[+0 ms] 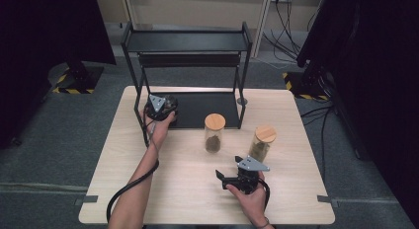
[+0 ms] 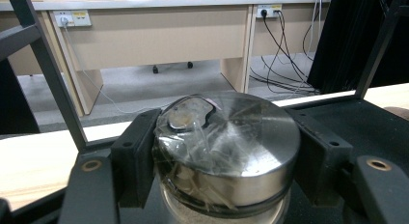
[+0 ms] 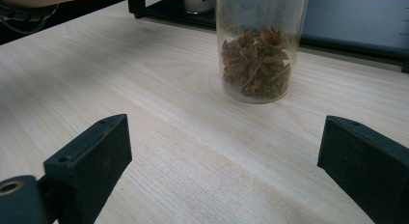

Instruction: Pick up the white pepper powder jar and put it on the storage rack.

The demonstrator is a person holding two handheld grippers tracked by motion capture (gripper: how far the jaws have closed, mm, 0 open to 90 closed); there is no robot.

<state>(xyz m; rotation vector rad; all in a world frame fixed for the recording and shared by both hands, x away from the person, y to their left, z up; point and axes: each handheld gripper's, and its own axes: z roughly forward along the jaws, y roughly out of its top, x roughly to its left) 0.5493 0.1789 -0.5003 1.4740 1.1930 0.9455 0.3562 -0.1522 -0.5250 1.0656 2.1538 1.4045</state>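
In the left gripper view, my left gripper point(image 2: 226, 156) is shut on a jar with a shiny metal lid point(image 2: 231, 142) wrapped in clear film, one jaw pressed to each side. From above, that gripper point(image 1: 163, 106) sits at the left end of the black rack's bottom tray point(image 1: 207, 108). My right gripper point(image 3: 226, 161) stands open above bare tabletop. It faces a glass jar of brown star-shaped spice point(image 3: 255, 55) a short way ahead. In the high view, the right gripper point(image 1: 227, 167) is near the front, below that wooden-lidded jar point(image 1: 214, 133).
A second wooden-lidded glass jar point(image 1: 262, 141) stands right of the first, close to the right gripper's grey plate. The black two-level rack point(image 1: 185, 41) occupies the table's back middle, its posts point(image 1: 242, 76) beside the tray. Cables trail from both grippers.
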